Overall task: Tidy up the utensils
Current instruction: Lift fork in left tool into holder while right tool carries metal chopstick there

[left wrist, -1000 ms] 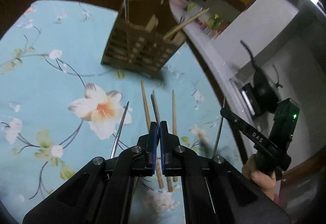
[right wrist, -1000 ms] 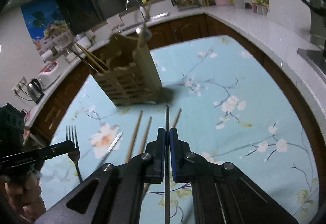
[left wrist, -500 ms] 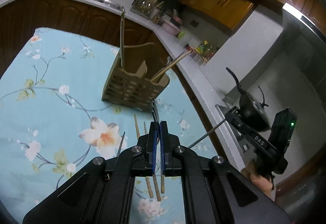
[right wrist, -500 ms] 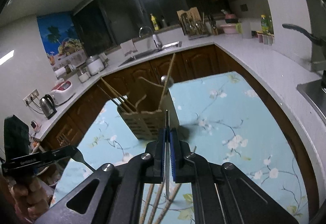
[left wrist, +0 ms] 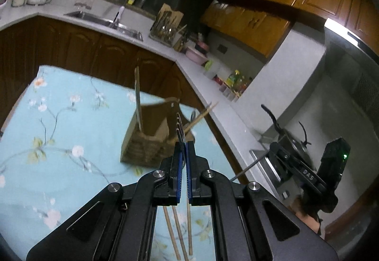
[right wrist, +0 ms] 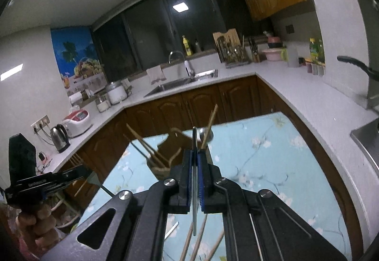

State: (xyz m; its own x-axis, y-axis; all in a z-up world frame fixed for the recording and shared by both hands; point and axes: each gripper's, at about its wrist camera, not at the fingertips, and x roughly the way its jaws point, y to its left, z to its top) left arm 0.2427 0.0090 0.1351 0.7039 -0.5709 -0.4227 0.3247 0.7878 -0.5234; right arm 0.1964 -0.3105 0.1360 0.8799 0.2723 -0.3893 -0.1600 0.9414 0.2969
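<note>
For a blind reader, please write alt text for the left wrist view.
The left gripper, jaws shut on a fork, is above a floral tablecloth, pointing toward a wooden utensil holder. Three chopsticks lie on the cloth below.

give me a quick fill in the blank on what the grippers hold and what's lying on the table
1. The left gripper is shut on a ____.
2. ____ loose chopsticks lie flat on the tablecloth.
3. The right gripper is ____ on a thin metal utensil.
Missing words: fork; three; shut.
</note>
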